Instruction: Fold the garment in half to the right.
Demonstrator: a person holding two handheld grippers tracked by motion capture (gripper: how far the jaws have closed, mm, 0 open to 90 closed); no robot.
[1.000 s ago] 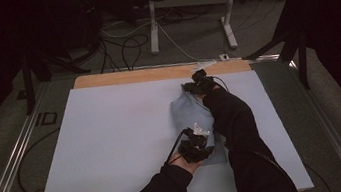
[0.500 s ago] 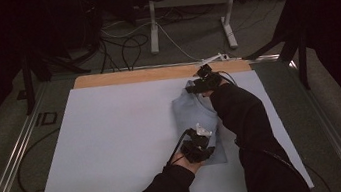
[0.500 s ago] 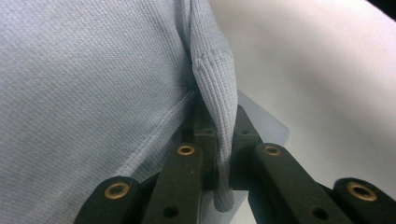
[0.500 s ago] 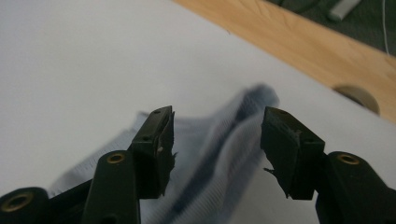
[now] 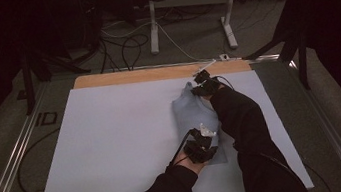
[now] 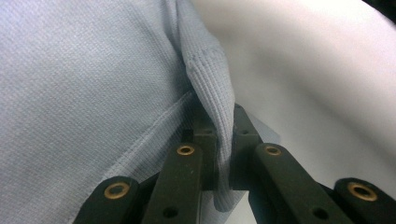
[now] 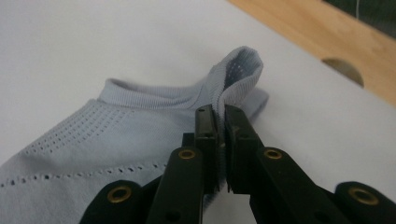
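Observation:
A light blue knitted garment (image 5: 187, 113) lies stretched lengthways on the white sheet (image 5: 114, 144), right of centre. My left gripper (image 5: 206, 136) is at its near end, shut on a fold of ribbed hem (image 6: 219, 107). At the far end my right gripper (image 5: 195, 89) is shut on a raised ribbed edge (image 7: 233, 79) beside the neckline (image 7: 149, 93). Rows of small eyelet holes run across the cloth (image 7: 84, 135) in the right gripper view. Dark sleeves cover part of the garment's right side.
A wooden strip (image 5: 155, 73) borders the sheet's far edge, and a round hole (image 7: 343, 71) in it lies close behind the right gripper. Metal rails (image 5: 11, 164) flank the table. Stand legs (image 5: 153, 22) and cables (image 5: 121, 47) lie on the floor beyond.
My left gripper has drawn slightly toward the near edge with the hem in it. The right gripper has hardly moved.

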